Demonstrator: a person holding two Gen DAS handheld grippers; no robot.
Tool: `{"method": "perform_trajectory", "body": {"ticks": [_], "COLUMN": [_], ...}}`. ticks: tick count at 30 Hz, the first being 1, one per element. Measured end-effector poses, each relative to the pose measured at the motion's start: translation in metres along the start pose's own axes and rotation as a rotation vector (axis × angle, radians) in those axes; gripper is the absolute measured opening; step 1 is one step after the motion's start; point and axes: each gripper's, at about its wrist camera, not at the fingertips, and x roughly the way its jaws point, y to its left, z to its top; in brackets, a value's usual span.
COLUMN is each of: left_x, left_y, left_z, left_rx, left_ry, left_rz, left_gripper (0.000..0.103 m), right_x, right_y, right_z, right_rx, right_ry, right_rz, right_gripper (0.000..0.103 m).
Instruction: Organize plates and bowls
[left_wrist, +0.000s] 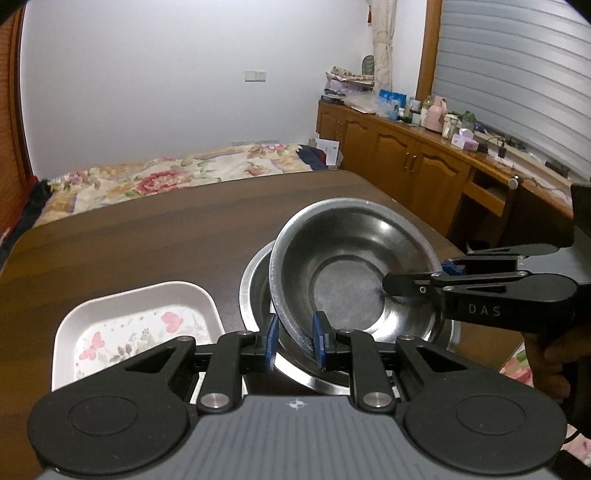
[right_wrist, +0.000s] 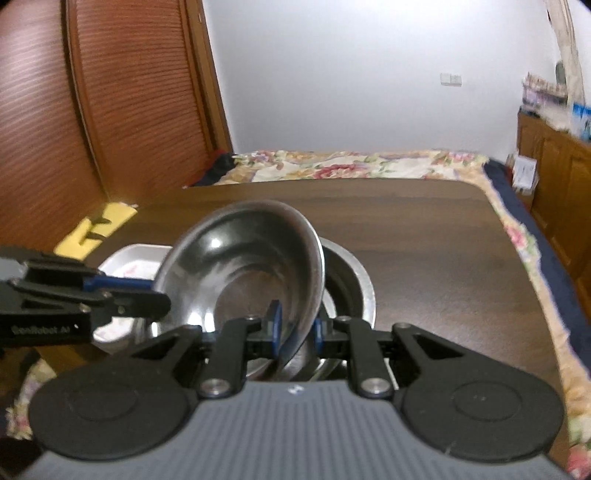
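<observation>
A steel bowl (left_wrist: 351, 266) is held tilted above a larger steel bowl (left_wrist: 255, 291) that sits on the dark wooden table (left_wrist: 129, 243); its lower edge dips into the larger bowl while its far rim stands raised. Two grippers share the load. The left gripper (left_wrist: 293, 341) reaches in from the near side of the tilted bowl, roughly level, with its blue pads (left_wrist: 318, 341) clamped on the bowl's near rim, one pad inside and one outside. The right gripper (right_wrist: 295, 330) comes in from the bowl's right side, also about level, and pinches the rim there in the same way; in the left wrist view it appears as a black linkage crossing the rim, with the person's hand (left_wrist: 550, 365) on its handle below. A white rectangular dish (left_wrist: 136, 325) with a butterfly and flower print lies on the table just left of the larger bowl. Behind the table lies a bed with a floral cover (left_wrist: 177, 173).
</observation>
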Motion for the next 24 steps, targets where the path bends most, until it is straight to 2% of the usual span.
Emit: {"method": "perform_trajectory", "body": {"ticks": [9, 12, 24], "left_x": [0.006, 0.006, -0.003], "left_y": [-0.001, -0.001, 0.002], "left_z": [-0.004, -0.006, -0.002], "left_rx": [0.013, 0.011, -0.01], "left_ry": [0.019, 0.019, -0.045], "left_rz": [0.014, 0.013, 0.02], "left_gripper": [0.02, 0.019, 0.019], "right_x": [0.003, 0.004, -0.009], "right_y": [0.0, 0.0, -0.007], "right_z": [-0.001, 0.0, 0.002], "right_rx": [-0.052, -0.059, -0.034], "right_ry": [-0.013, -0.016, -0.081], "right_rz": [-0.047, -0.051, -0.036], "right_gripper": [0.019, 0.023, 0.027]}}
